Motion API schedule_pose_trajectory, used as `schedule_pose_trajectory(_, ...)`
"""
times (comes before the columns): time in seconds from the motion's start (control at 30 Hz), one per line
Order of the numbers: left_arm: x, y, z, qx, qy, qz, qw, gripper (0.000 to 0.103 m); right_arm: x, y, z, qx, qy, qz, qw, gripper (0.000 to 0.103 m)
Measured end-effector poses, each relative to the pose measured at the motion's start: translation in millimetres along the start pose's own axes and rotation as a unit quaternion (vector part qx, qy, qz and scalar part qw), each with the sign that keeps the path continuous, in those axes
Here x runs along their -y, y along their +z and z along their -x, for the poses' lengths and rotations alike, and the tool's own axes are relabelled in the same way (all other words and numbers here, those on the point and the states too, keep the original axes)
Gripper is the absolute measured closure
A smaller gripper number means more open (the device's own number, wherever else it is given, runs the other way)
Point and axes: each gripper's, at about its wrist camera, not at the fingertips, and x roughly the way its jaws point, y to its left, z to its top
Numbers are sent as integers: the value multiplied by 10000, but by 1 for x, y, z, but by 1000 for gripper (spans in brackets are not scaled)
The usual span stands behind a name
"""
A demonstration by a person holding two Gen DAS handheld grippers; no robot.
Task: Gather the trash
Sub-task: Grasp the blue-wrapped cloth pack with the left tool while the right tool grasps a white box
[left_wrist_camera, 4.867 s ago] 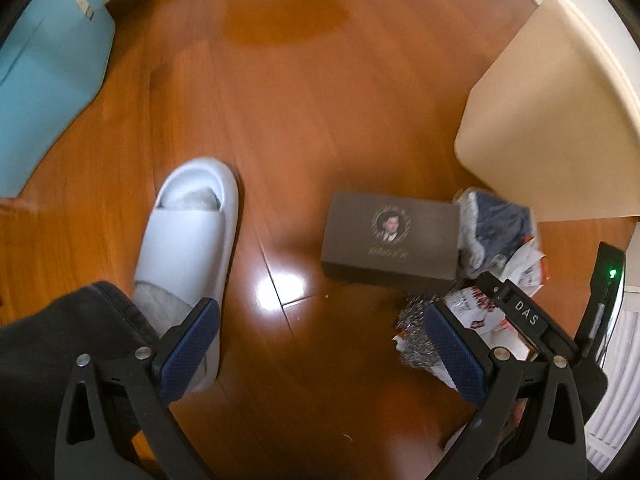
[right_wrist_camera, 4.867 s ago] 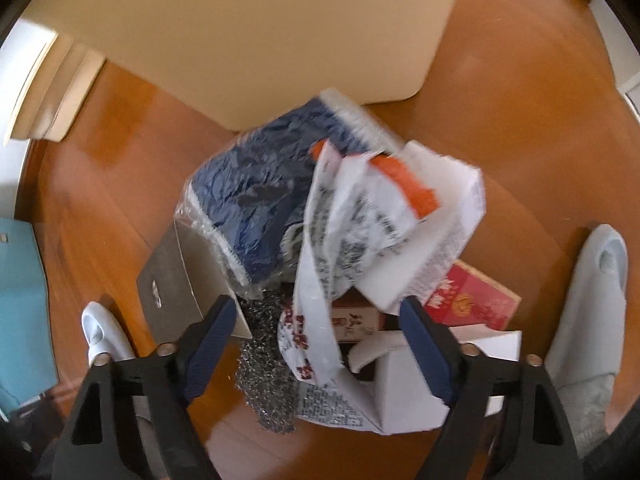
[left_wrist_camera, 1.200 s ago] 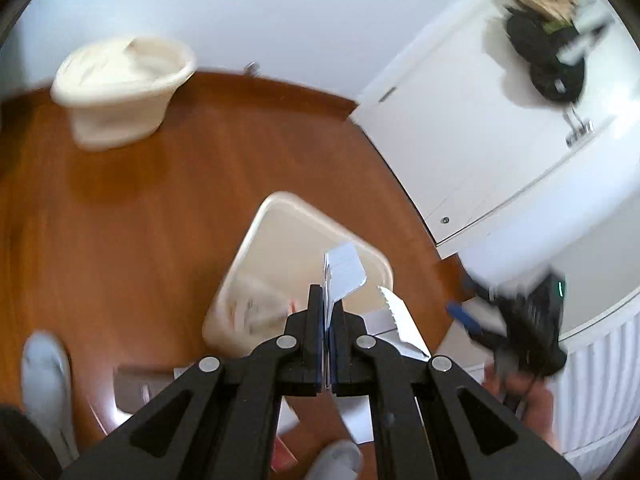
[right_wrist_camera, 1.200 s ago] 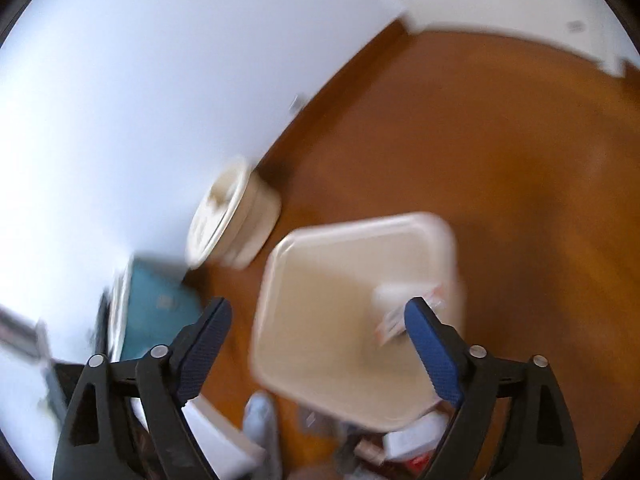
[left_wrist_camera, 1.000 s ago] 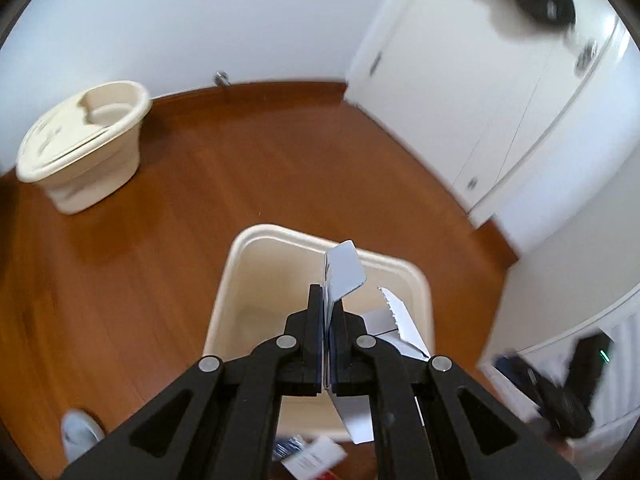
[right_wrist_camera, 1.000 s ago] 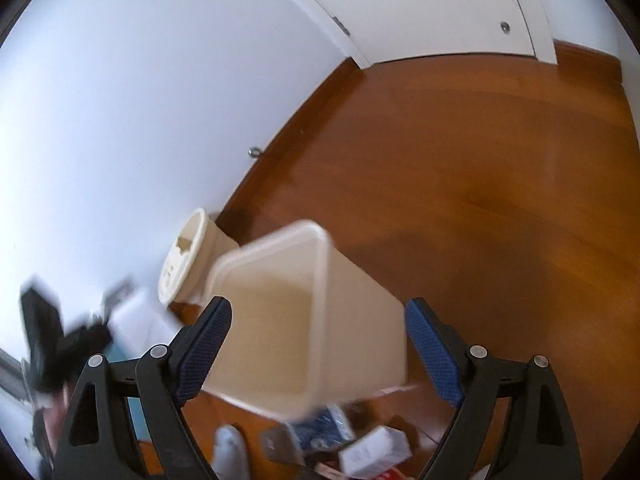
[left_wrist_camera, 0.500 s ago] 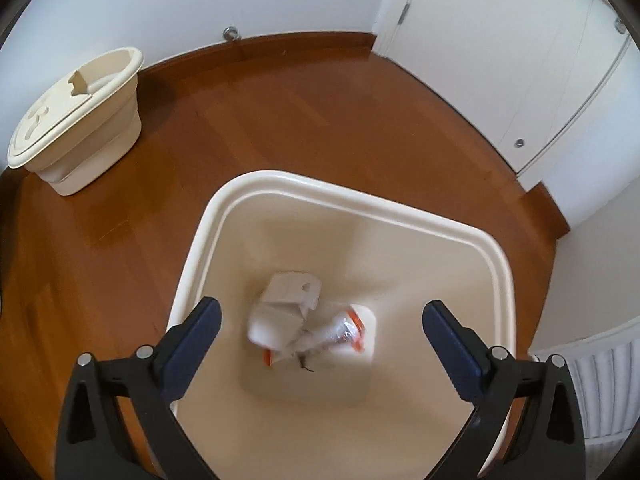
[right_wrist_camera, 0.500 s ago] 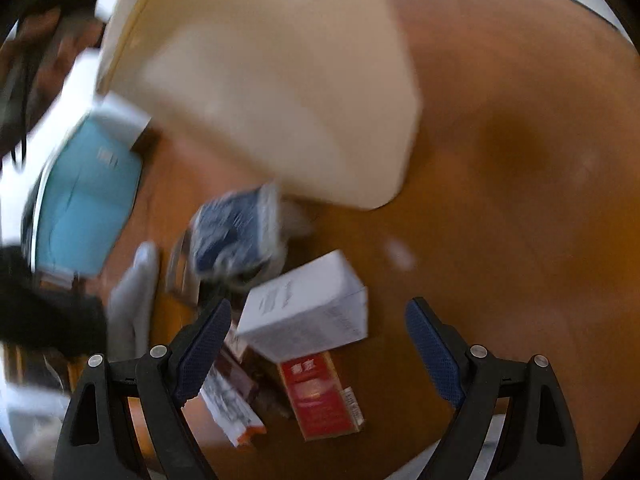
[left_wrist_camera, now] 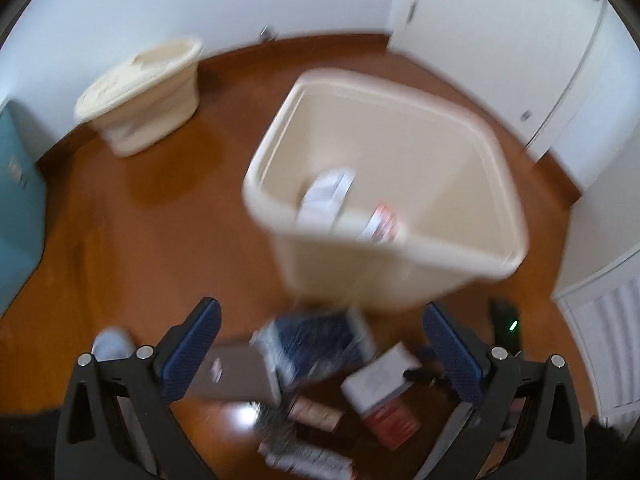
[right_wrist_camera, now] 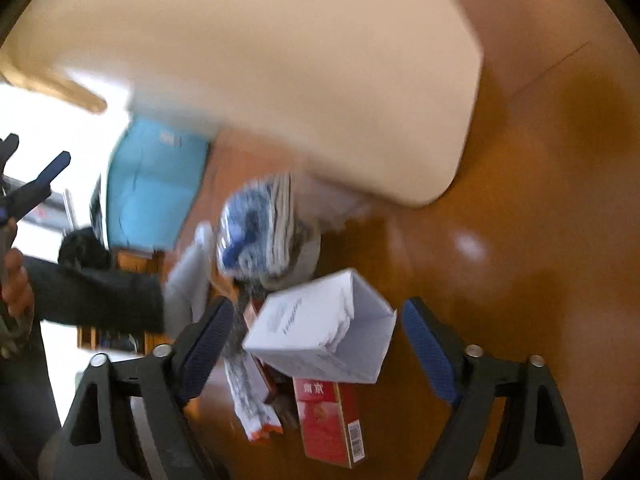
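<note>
The cream waste bin [left_wrist_camera: 400,280] stands on the wood floor with a white paper [left_wrist_camera: 326,196] and a red-and-white wrapper [left_wrist_camera: 380,220] inside. My left gripper [left_wrist_camera: 320,346] is open and empty, above the trash pile in front of the bin: a blue packet [left_wrist_camera: 316,340], a grey-brown box [left_wrist_camera: 236,372], a white box [left_wrist_camera: 380,376] and a red box [left_wrist_camera: 394,422]. My right gripper [right_wrist_camera: 318,348] hangs low over the pile. Its jaws are closing with the white box [right_wrist_camera: 312,332] between them, the pads clear of it. The red box [right_wrist_camera: 328,420] lies just below, the blue packet [right_wrist_camera: 256,228] behind.
A lidded cream bucket [left_wrist_camera: 140,92] sits by the far wall. A teal case [right_wrist_camera: 156,184] stands to the left. The bin's wall [right_wrist_camera: 280,60] fills the top of the right wrist view. A pale slipper [right_wrist_camera: 192,276] and a dark sleeve [right_wrist_camera: 92,296] are beside the pile.
My left gripper opened and dropped the white paper into the bin, then drew back toward the pile. My right gripper came down over the white box and its jaws narrowed a little.
</note>
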Motion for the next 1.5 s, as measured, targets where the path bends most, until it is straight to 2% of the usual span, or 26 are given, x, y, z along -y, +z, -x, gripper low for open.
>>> schedule_pose_trajectory(0.13,-25,-32,-43,-737,156,431,9962,1,-24,-9,-26,-406,106,329,9986,34)
schedule_pose_trajectory(0.23,-31,-48,-63,-986,260,421,9939,1,-28,-16,-39,-505,156,341,9980,58)
schedule_pose_trajectory(0.3,-35,-58,-71,-1068,326,389,9930,1,-30,-18,-45,-452,226,327,9982,61)
schedule_pose_trajectory(0.37,-41,-66,-77,-1209,369,422,9911,1,-32,-23,-41,-331,398,349,9980,74)
schedule_pose_trajectory(0.4,-45,-69,-80,-1280,390,470,9899,1,-37,-24,-39,-264,474,400,9977,77)
schedule_pose_trajectory(0.53,-54,-81,-89,-1487,440,661,9857,1,-59,-32,-29,-136,400,661,9969,90)
schedule_pose_trajectory(0.73,-45,-77,-88,-1307,417,496,9893,1,-79,-48,-8,211,200,668,9973,91)
schedule_pose_trajectory(0.9,-26,-66,-108,-1276,243,336,9910,1,-53,-66,56,1014,-151,-48,9947,91)
schedule_pose_trajectory(0.97,-6,-62,-124,-1213,425,-253,9914,1,-46,-71,67,1146,-290,-207,9928,91)
schedule_pose_trajectory(1.0,10,-63,-134,-1210,572,-943,9865,1,-44,-73,70,1174,-331,-265,9922,91)
schedule_pose_trajectory(1.07,35,-68,-140,-1061,551,-2069,9710,1,-39,-77,72,1199,-345,-394,9914,91)
schedule_pose_trajectory(1.1,46,-73,-138,-863,522,-2655,9588,1,-38,-79,71,1188,-343,-439,9914,91)
schedule_pose_trajectory(1.13,58,-80,-137,-626,562,-3342,9387,1,-37,-81,70,1171,-344,-452,9915,91)
schedule_pose_trajectory(1.17,69,-89,-137,-401,683,-3981,9139,1,-38,-81,68,1159,-347,-457,9916,91)
schedule_pose_trajectory(1.23,85,-102,-142,-149,800,-4768,8752,1,-37,-82,66,1167,-338,-495,9914,91)
schedule_pose_trajectory(1.3,100,-112,-145,154,889,-5168,8514,1,-40,-81,65,1192,-327,-526,9909,91)
schedule_pose_trajectory(1.37,115,-126,-156,569,1391,-5496,8218,1,-39,-81,67,1212,-339,-556,9905,91)
schedule_pose_trajectory(1.4,121,-131,-164,629,1570,-5575,8128,1,-39,-80,67,1221,-348,-570,9903,91)
schedule_pose_trajectory(1.43,124,-134,-172,594,1653,-5557,8126,1,-40,-82,67,1227,-358,-574,9901,91)
schedule_pose_trajectory(1.47,125,-134,-176,546,1682,-5485,8173,1,-40,-82,67,1238,-369,-594,9898,91)
schedule_pose_trajectory(1.5,126,-133,-181,492,1710,-5352,8258,1,-39,-84,68,1248,-376,-615,9896,91)
